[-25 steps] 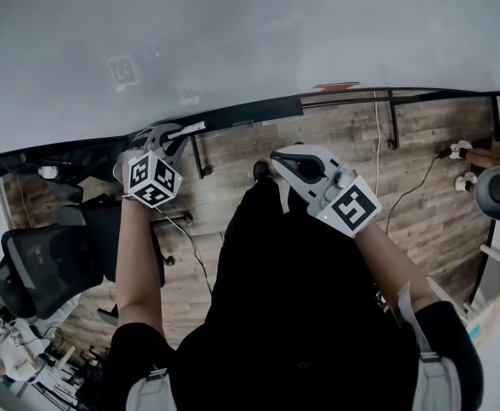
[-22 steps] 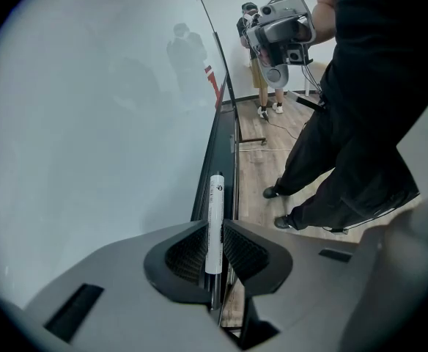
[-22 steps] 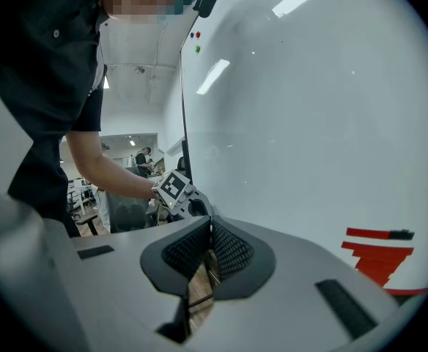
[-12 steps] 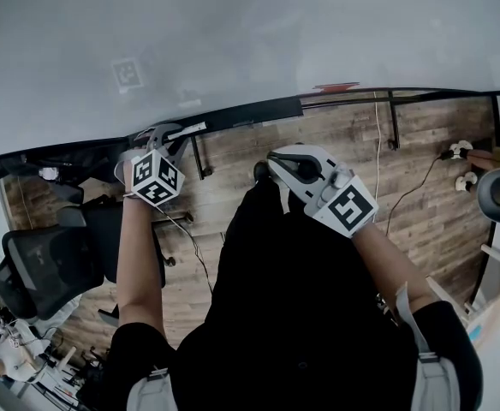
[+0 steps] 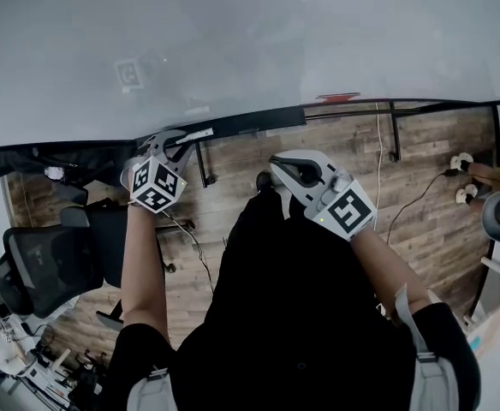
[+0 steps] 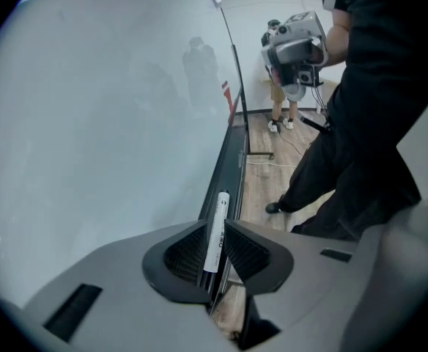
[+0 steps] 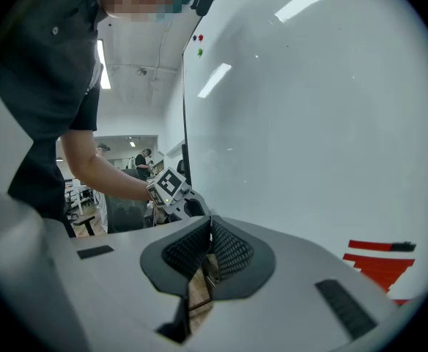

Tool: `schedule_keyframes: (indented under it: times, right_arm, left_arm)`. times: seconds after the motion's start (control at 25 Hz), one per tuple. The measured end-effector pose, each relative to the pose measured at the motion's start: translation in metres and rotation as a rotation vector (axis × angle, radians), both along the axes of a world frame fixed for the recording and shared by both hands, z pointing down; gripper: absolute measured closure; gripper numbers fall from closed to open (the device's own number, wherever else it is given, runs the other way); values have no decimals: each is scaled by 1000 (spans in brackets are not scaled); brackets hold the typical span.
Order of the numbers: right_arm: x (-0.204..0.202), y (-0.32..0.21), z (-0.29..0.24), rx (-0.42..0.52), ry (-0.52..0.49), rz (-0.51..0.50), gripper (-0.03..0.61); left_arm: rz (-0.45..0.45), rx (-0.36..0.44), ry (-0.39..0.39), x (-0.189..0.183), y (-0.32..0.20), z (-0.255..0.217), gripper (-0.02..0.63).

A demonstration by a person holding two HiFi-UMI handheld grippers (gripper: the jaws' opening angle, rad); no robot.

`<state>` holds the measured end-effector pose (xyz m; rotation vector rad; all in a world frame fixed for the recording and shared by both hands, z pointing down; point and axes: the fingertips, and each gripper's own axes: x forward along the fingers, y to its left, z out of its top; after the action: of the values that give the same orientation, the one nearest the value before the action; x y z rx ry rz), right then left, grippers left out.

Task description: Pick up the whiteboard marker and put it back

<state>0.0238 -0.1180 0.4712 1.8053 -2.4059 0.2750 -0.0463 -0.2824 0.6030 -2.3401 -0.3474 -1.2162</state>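
A large white whiteboard (image 5: 233, 41) fills the background. Our left gripper (image 6: 215, 249) jaws pinch the slim white whiteboard marker (image 6: 218, 218), and the dark tray ledge (image 6: 230, 152) lies just beyond them. Our right gripper (image 7: 209, 233) jaws are pressed together, empty. We should lay the marker level along the ledge before releasing.

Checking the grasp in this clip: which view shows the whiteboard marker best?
The left gripper view: the whiteboard marker sits clamped between the left gripper's fingers. The head view shows only a white sliver; the right gripper view, none.
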Motion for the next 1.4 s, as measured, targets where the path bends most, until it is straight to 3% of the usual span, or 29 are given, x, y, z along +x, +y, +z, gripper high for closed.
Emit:
schedule_keyframes:
  times: [0.28, 0.84, 1.0, 1.12, 1.4]
  right_arm:
    - [-4, -24, -27, 73, 16, -63, 558]
    - [-40, -84, -81, 169, 31, -271, 558]
    - [-39, -90, -92, 177, -59, -324, 558]
    - [-41, -87, -94, 174, -63, -392, 558]
    - [-17, -53, -98, 157, -77, -494, 558]
  left_arm:
    - [-248, -182, 349, -5, -9, -80, 585]
    - [-636, -406, 841, -92, 0, -193, 602]
    - [-725, -365, 892, -105, 13, -196, 603]
    - [-792, -365, 938, -106, 29, -195, 603]
    - [-899, -393, 1026, -76, 80, -200, 603]
